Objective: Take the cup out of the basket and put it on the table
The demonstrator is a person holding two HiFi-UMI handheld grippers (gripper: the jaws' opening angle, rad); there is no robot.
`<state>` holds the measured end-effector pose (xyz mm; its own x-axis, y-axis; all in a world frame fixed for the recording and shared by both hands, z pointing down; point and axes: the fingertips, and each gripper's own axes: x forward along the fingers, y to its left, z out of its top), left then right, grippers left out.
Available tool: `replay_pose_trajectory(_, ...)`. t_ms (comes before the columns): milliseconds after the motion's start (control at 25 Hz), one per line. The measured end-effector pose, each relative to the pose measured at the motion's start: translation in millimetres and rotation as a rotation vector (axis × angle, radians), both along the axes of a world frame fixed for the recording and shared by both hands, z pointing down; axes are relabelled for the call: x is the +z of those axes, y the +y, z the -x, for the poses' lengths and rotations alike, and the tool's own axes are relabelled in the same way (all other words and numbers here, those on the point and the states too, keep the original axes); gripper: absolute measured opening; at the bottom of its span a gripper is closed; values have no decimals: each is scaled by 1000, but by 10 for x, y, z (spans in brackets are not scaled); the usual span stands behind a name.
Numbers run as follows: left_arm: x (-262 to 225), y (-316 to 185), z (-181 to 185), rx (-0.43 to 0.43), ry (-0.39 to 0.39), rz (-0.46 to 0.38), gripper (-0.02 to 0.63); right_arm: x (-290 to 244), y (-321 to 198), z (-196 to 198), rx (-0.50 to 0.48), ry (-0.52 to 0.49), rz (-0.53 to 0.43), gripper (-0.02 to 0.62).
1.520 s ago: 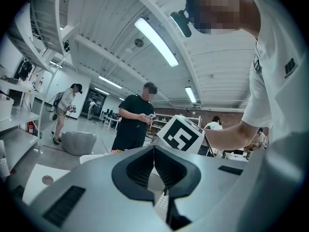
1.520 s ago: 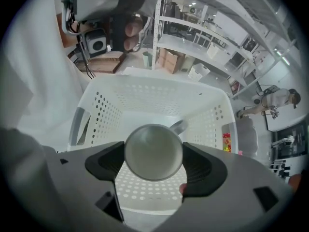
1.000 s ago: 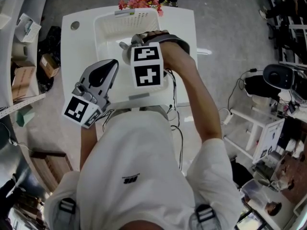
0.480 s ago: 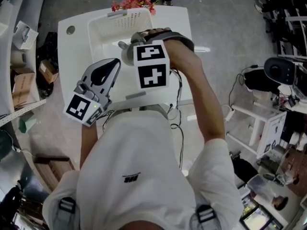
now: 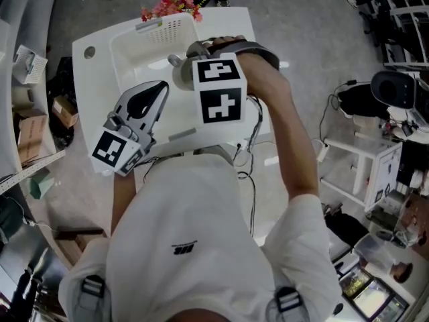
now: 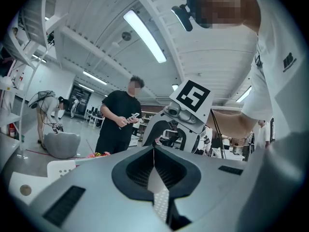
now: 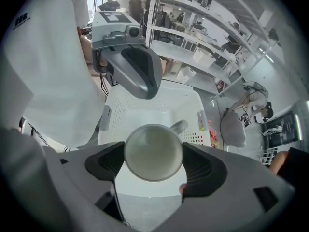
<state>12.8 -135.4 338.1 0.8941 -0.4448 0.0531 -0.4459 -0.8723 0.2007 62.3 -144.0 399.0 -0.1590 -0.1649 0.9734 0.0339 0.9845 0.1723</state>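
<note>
A pale cup (image 7: pixel 153 152), mouth toward the camera and handle (image 7: pixel 178 126) at the upper right, sits between the pads of my right gripper (image 7: pixel 153 161), which is shut on its sides. It hangs above the white perforated basket (image 7: pixel 145 105). In the head view the cup (image 5: pixel 182 74) shows just left of the right gripper's marker cube (image 5: pixel 220 98), over the basket's (image 5: pixel 151 40) near side on the white table (image 5: pixel 94 79). My left gripper (image 5: pixel 153 94) is held off to the left, lower in that view. Its jaws (image 6: pixel 154 170) are shut with nothing between them.
Pink flowers (image 5: pixel 167 7) lie behind the basket. The table has a round hole (image 5: pixel 88 52) at its far left corner. Cables (image 5: pixel 244 133) hang at its right edge. A person in black (image 6: pixel 120 124) stands beyond. Shelving racks (image 7: pixel 193 28) and a white stand (image 5: pixel 355 173) surround the table.
The right gripper with the cup has come up and toward me, its marker cube looking larger. The basket and table have slid up and left in the head view. The left gripper has barely moved.
</note>
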Motion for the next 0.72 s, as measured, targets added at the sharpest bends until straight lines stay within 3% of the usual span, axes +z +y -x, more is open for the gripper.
replay_pose_trajectory(720, 40, 2, -533, 108, 3, 1, 12, -66, 99, -665, 133, -10, 15, 385)
